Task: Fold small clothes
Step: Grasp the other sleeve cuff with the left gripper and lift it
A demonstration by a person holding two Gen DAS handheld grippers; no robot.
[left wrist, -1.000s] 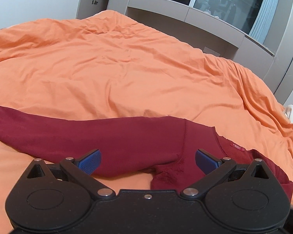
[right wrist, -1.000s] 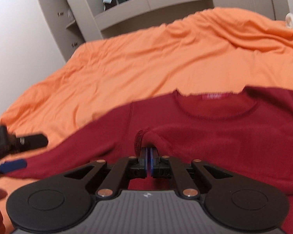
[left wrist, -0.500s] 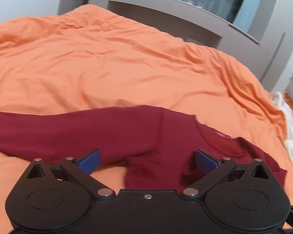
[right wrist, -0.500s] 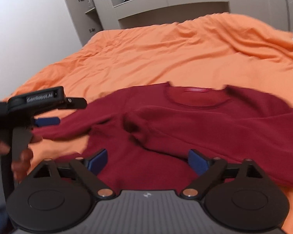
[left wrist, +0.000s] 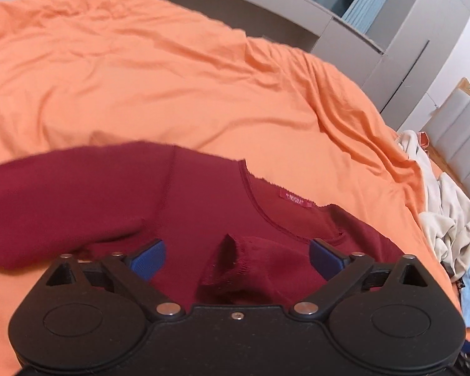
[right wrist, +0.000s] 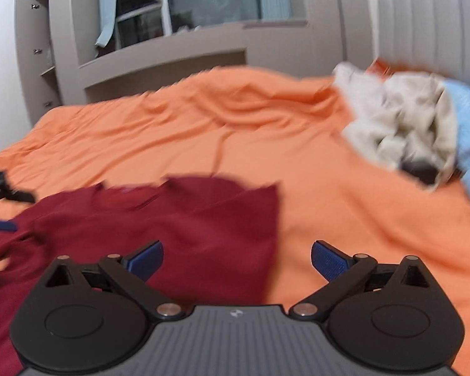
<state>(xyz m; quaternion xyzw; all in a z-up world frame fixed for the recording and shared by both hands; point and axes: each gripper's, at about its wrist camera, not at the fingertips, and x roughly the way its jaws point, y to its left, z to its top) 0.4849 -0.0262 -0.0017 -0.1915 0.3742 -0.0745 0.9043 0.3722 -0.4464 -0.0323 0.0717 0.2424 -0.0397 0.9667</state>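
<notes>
Right wrist view blurred; right gripper [right wrist: 237, 258] spread empty; sweater [right wrist: 178, 222] hem cropped.

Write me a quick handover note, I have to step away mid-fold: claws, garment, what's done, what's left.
Left claw: open, jaws just narrowed slightly, over the folded-in sleeve cuff, holding nothing.
Right claw: open, jaws just opened, empty, over the maroon sweater's side edge.
Sweater lies on the orange bedcover.
Done: one sleeve folded across the chest.
Left: other sleeve, body folds, then the pile of clothes.
</notes>
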